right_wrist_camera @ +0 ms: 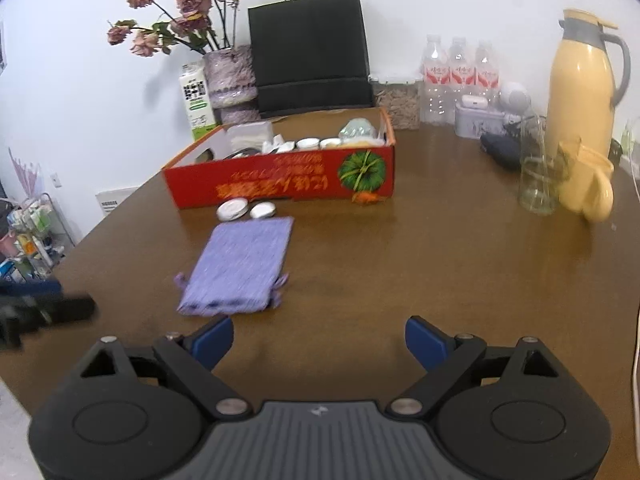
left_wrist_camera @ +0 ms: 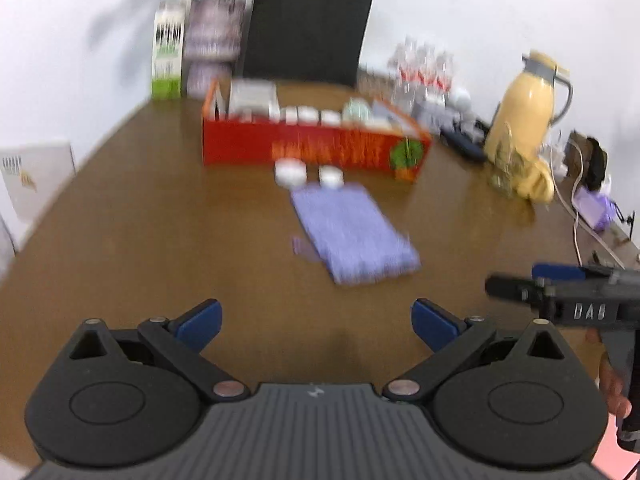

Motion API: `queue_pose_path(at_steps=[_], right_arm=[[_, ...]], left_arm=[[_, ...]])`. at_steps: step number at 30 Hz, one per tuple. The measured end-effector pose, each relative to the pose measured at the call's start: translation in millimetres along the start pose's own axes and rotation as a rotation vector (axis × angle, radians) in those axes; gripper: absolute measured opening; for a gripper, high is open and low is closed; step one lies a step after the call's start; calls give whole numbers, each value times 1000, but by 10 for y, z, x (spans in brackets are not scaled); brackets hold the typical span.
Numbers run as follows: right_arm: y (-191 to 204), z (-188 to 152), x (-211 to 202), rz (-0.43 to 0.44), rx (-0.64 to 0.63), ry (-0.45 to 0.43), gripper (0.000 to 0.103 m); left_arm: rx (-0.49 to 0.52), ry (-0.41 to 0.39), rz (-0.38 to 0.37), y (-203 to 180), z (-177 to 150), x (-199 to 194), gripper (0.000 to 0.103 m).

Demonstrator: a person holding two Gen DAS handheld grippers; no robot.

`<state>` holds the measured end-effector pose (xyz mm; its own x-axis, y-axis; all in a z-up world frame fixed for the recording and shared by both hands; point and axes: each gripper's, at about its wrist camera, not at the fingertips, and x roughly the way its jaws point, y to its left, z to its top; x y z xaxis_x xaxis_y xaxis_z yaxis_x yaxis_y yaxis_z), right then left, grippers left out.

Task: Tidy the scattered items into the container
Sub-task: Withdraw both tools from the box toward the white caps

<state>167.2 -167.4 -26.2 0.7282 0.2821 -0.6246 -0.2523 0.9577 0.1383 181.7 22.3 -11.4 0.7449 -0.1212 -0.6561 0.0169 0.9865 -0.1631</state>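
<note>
A red cardboard box (left_wrist_camera: 312, 148) (right_wrist_camera: 280, 188) stands on the brown table and holds several small jars and packets. Just in front of it lie two round white tins (left_wrist_camera: 290, 172) (right_wrist_camera: 232, 209). A purple drawstring pouch (left_wrist_camera: 354, 232) (right_wrist_camera: 244, 264) lies flat on the near side of them. My left gripper (left_wrist_camera: 316, 322) is open and empty, short of the pouch. My right gripper (right_wrist_camera: 319, 340) is also open wide and empty, with the pouch ahead to its left. Each gripper shows at the edge of the other's view (left_wrist_camera: 520, 280) (right_wrist_camera: 52, 300).
At the back stand a black paper bag (right_wrist_camera: 312, 52), a vase of dried roses (right_wrist_camera: 230, 72), a milk carton (right_wrist_camera: 196, 100) and water bottles (right_wrist_camera: 460, 72). At the right are a yellow thermos jug (right_wrist_camera: 580, 84), a glass beaker (right_wrist_camera: 538, 172), a yellow cup (right_wrist_camera: 592, 188) and a white cable (left_wrist_camera: 576, 216).
</note>
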Motion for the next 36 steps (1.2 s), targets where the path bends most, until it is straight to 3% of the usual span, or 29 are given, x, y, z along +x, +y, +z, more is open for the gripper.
queue_pose_path(at_steps=[3,6,11,19,22,25,31,36], right_arm=[[103,-218,-56,-60,-28,-11,93],[176,-346,-123,-92,-66,-27,93],[191,-356,-113,-81,-53,-34,93],[176,-332,-28,-69,-50,-34,93],[138,-288,36,-79,-59,-47,92],[74,-240,142,-95,-43,-39,90],[-32,-136,338,-86,-34,-25,90],[-146,146,622,-103,-64,-47,85]], left_arm=[[22,37,23,68,-209,23,103],[3,29,77,183,-205,-13,103],[-49,-9,74,264,-110,-72,103],[-25,43,60,224,-160,109,103],[-6,-11,46,195,-69,116,103],[33,-81,98,140,37,171,103],[43,-101,119,176,376,457,95],[74,-150,107,172,797,823,87]])
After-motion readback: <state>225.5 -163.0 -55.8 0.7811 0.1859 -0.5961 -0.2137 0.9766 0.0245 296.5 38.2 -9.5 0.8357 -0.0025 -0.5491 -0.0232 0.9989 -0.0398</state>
